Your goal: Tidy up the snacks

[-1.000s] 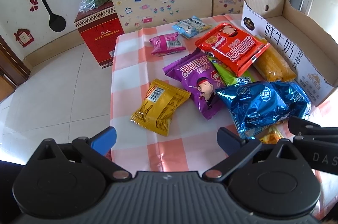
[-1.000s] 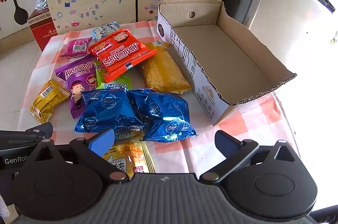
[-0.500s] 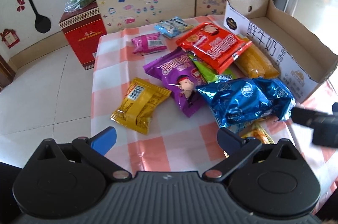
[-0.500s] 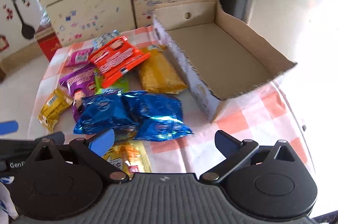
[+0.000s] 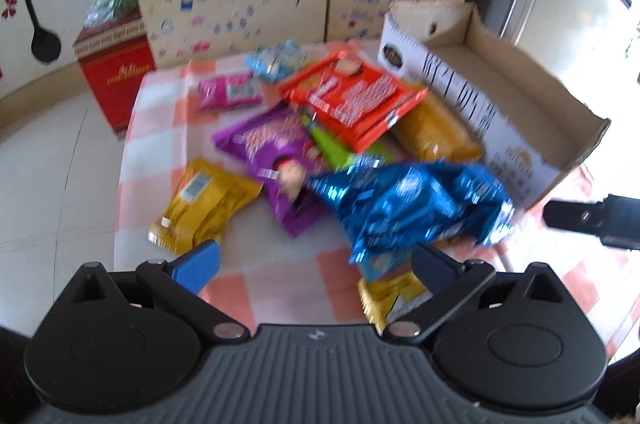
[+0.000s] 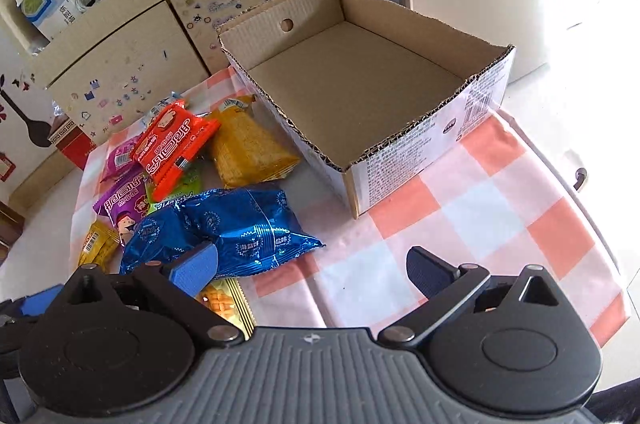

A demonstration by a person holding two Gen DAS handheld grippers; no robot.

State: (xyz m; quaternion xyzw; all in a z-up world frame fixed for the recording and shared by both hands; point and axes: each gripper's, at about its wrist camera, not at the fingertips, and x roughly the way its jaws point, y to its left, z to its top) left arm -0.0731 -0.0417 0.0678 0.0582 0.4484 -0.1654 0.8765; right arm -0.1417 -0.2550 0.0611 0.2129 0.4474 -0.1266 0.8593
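The cardboard box (image 6: pixel 360 92) sits on the tabletop (image 6: pixel 480 208) toward 1 o'clock in the right wrist view, its hollow holding nothing. The snack packets lie in a heap at 10 o'clock, just beside the box's left wall. Nearest that wall is the crinkled snack bag (image 6: pixel 248 148); on the heap's far part rests the flat wafer packet (image 6: pixel 172 148). Nearest the camera, at 9 o'clock, lies the foil bag (image 6: pixel 224 228), overlapping a small packet (image 6: pixel 224 300) beneath it. At the heap's left edge sits the candy packet (image 5: pixel 200 204). Behind the tabletop, at 12 o'clock, stands a cabinet (image 6: pixel 132 64).
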